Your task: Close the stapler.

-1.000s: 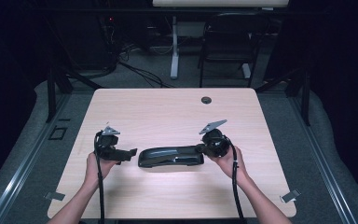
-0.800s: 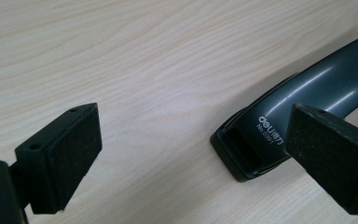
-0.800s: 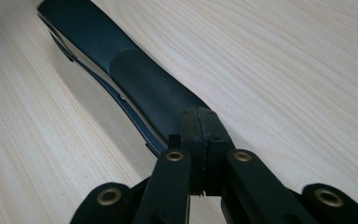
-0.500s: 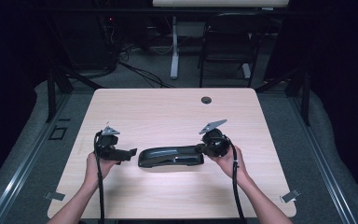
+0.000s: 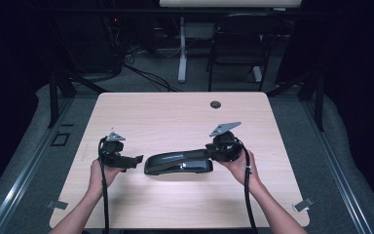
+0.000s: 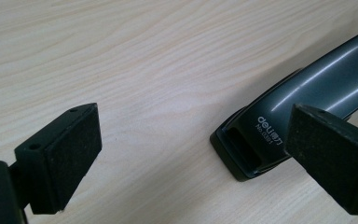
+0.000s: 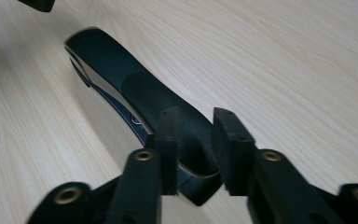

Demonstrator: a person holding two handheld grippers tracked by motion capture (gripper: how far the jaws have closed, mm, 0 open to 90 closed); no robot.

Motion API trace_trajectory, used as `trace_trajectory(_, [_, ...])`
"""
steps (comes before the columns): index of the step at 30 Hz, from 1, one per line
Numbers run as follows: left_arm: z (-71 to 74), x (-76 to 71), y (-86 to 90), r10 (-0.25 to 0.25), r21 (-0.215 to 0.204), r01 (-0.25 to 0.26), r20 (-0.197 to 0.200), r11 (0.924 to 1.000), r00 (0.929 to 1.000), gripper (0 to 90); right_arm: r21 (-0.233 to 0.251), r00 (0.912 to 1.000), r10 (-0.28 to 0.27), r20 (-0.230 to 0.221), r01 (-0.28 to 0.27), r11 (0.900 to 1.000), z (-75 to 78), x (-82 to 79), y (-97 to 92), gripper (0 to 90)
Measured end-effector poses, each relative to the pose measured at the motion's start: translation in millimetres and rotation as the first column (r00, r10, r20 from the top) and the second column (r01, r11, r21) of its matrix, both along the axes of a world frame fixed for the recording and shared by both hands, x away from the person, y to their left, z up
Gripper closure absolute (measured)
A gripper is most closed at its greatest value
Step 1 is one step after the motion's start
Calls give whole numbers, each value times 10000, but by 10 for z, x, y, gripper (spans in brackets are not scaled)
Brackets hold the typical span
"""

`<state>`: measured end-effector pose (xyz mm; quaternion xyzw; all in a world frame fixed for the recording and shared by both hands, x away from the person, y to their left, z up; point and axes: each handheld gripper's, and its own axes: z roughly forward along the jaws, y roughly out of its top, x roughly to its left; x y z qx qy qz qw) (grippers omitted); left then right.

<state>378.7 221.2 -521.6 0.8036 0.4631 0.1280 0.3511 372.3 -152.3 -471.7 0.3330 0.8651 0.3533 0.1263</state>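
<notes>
Item: dark grey stapler (image 5: 178,162), Deli-branded, lying lengthwise on the wooden table (image 5: 175,117) between the two grippers.

Left gripper (image 5: 137,160): jaws spread wide, nothing between them; the stapler's open front end sits just ahead of its right-hand pad (image 6: 331,158), apart from it.

Right gripper (image 7: 193,144): jaws have just been opening. The stapler's rear end lies between the fingers (image 7: 226,140), which stand slightly parted on either side; they appear to be off its flanks, though the near contact is hard to judge.

Step in hand: releasing the stapler after setting it down.

Next move calls for: drawing the right gripper straight back off the rear end, without nudging the stapler sideways.
</notes>
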Motion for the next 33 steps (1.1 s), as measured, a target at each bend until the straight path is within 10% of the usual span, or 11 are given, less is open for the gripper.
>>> trace_trajectory(14, [7,-6,20,29,-8,-29,-16,10000,10000,42,-326,9982,-348,-490,332,9989,212,-141,-193,175])
trace_trajectory(21, [7,0,44,82,-84,-82,-4,9999,10000,40,-571,9972,-656,-363,635,9963,201,-293,-411,125])
trace_trajectory(33, [-6,15,56,87,-48,-87,-136,10000,9999,32,-2709,9779,-1292,-1644,812,9592,-336,-463,-814,0])
